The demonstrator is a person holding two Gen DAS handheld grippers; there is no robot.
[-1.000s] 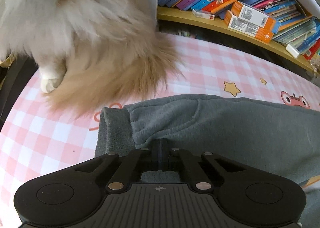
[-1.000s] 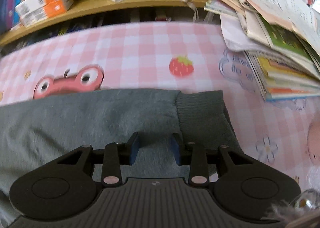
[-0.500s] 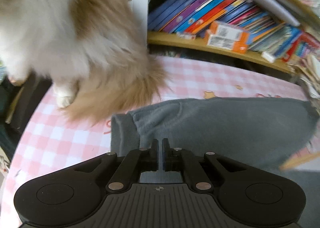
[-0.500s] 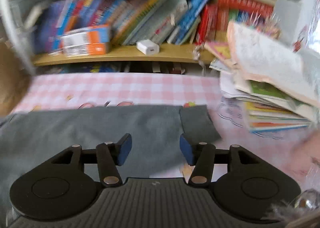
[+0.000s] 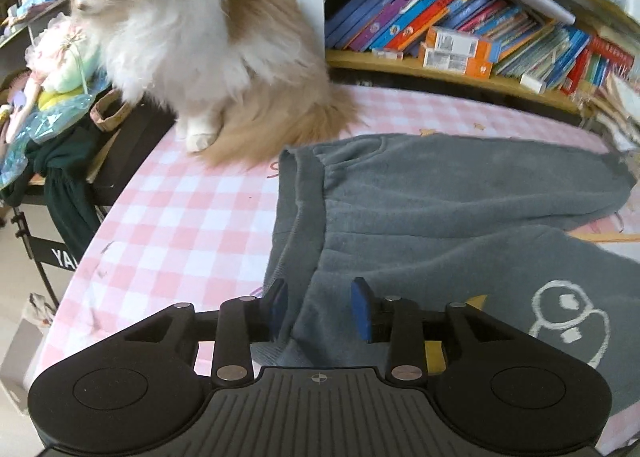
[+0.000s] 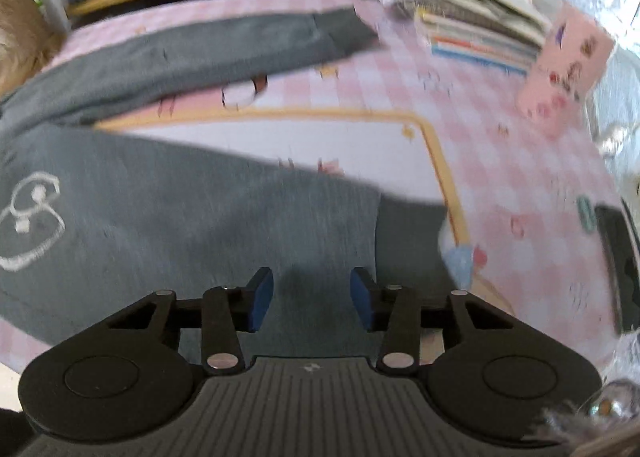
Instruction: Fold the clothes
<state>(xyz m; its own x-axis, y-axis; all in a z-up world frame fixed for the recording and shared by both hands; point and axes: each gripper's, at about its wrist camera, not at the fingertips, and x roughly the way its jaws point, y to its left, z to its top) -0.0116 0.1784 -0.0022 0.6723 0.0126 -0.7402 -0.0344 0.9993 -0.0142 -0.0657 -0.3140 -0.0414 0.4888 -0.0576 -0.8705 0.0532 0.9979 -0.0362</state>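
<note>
Grey sweatpants (image 5: 440,193) lie spread on the pink checked tablecloth (image 5: 180,225), legs apart, waistband to the left, a white cartoon print on the near leg. My left gripper (image 5: 318,311) is open and empty above the near end of the waistband. In the right wrist view the sweatpants (image 6: 192,225) show both legs, the near cuff under my right gripper (image 6: 311,299), which is open and empty. That view is blurred.
A fluffy ginger and white cat (image 5: 208,45) sits at the table's far left corner beside the waistband. A bookshelf (image 5: 460,29) runs along the back. A stack of books (image 6: 480,29) lies at the far right. A folding chair with clothes (image 5: 60,185) stands off the left edge.
Both grippers have pulled back toward the near edge of the table. The left gripper, shut on the far waistband before, has opened and let go. The right gripper stayed open.
</note>
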